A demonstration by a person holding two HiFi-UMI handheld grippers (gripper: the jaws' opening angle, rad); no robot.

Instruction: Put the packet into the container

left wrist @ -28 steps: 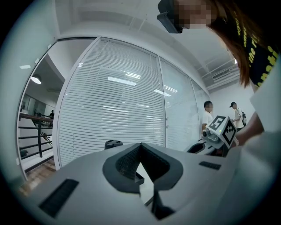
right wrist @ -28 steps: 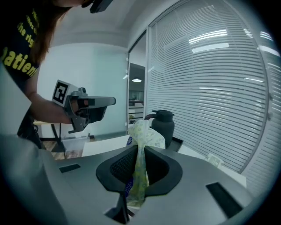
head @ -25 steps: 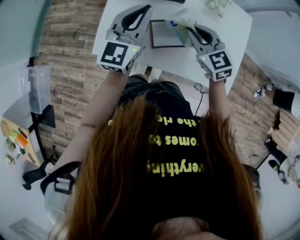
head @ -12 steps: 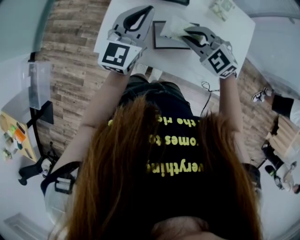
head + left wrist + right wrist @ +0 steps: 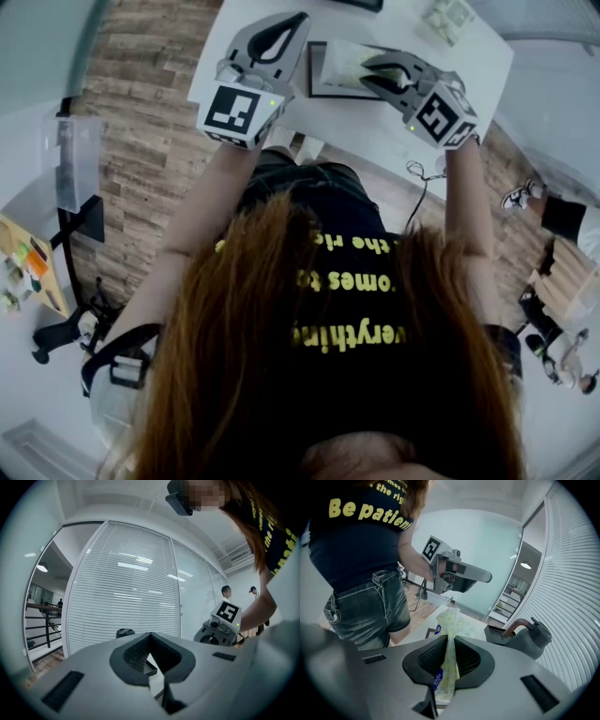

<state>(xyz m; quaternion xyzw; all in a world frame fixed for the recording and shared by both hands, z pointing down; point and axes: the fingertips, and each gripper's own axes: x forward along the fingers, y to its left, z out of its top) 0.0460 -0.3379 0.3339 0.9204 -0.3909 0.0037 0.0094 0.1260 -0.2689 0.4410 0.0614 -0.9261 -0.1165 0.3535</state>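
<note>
In the head view my right gripper (image 5: 366, 70) is shut on a pale green patterned packet (image 5: 339, 61) and holds it over the dark-rimmed shallow container (image 5: 313, 75) on the white table (image 5: 375, 127). The right gripper view shows the packet (image 5: 452, 623) pinched upright between the jaws of my right gripper (image 5: 450, 639), with a blue label low on it. My left gripper (image 5: 298, 19) hovers just left of the container, shut on nothing. From its own view, the left gripper (image 5: 150, 637) points at window blinds.
A dark kettle (image 5: 525, 637) stands on the table to the right of the packet. Another patterned packet (image 5: 445, 14) lies at the table's far right corner. Wood floor lies below the table's near edge. Two people stand far off behind the right gripper (image 5: 220, 625).
My right gripper has swung left with the packet, from beside the container to over it. The left gripper has stayed in place.
</note>
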